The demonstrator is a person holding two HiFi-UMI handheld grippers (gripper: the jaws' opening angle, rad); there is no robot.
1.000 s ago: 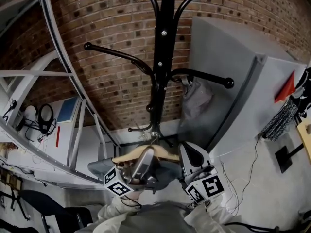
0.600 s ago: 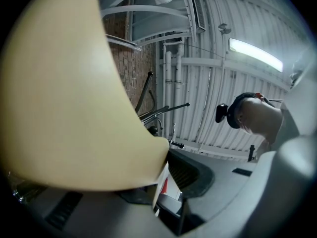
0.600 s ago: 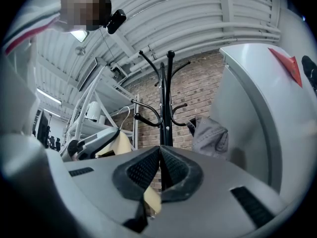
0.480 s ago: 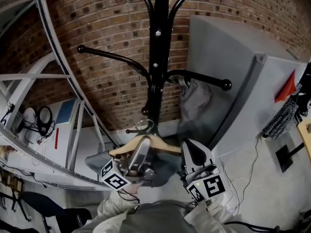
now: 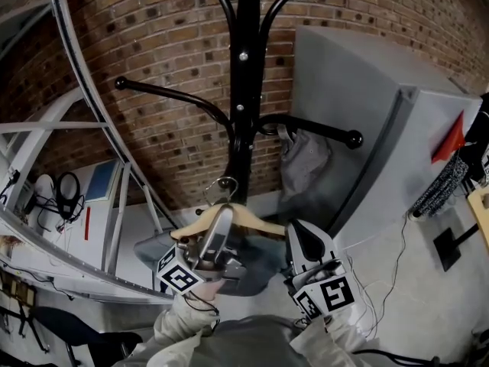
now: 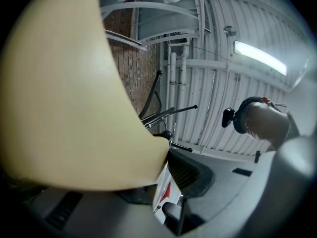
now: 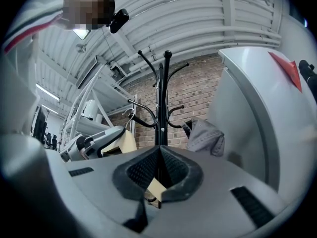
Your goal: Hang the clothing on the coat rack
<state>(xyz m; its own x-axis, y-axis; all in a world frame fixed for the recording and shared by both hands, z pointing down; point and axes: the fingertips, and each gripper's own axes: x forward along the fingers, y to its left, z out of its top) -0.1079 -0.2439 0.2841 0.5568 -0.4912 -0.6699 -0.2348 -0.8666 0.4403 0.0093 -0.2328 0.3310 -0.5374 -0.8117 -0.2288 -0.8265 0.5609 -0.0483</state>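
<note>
A black coat rack stands against the brick wall, also in the right gripper view. My left gripper is shut on a wooden hanger just below the rack's lower arms. The hanger's metal hook sits close in front of the pole. That hanger fills the left gripper view. A blue-grey garment drapes from it. My right gripper is beside it, shut, with a tan piece of the hanger's right end between its jaws.
Another grey garment hangs from the rack's right arm. A tall grey cabinet stands close on the right with a red flag. White metal rails curve along the left. Cables lie on the floor.
The left gripper has lifted the hanger up and slightly left, so its hook now sits higher against the pole. The right gripper has hardly moved.
</note>
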